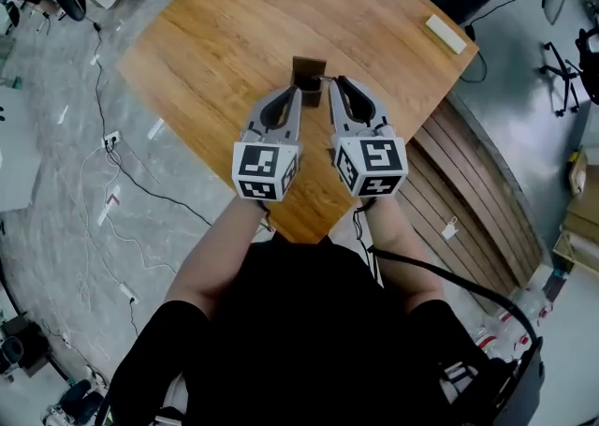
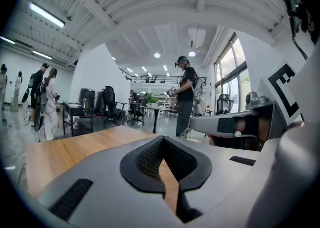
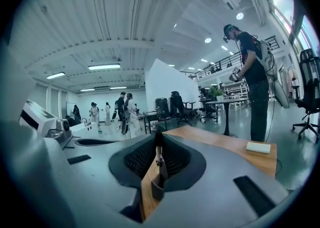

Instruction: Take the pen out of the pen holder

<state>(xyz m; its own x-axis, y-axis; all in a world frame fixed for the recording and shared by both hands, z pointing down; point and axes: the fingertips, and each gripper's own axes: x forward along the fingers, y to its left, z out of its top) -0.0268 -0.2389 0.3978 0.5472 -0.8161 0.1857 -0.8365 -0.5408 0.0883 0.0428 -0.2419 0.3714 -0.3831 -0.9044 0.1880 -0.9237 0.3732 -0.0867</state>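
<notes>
Pen (image 3: 159,161) in pen holder (image 1: 308,69), on table (image 1: 234,31); block (image 1: 445,34) far right.

Tool (image 3: 158,136) jaws closed on pen (image 3: 160,161) top; holder (image 3: 156,190) below

No word, number or brand name can be read anywhere. The only printed marks are black-and-white square code patterns, on the white cube (image 1: 266,169) of the left tool (image 1: 298,89) and on the like white cube (image 1: 372,166) of the right tool (image 1: 335,85).
</notes>
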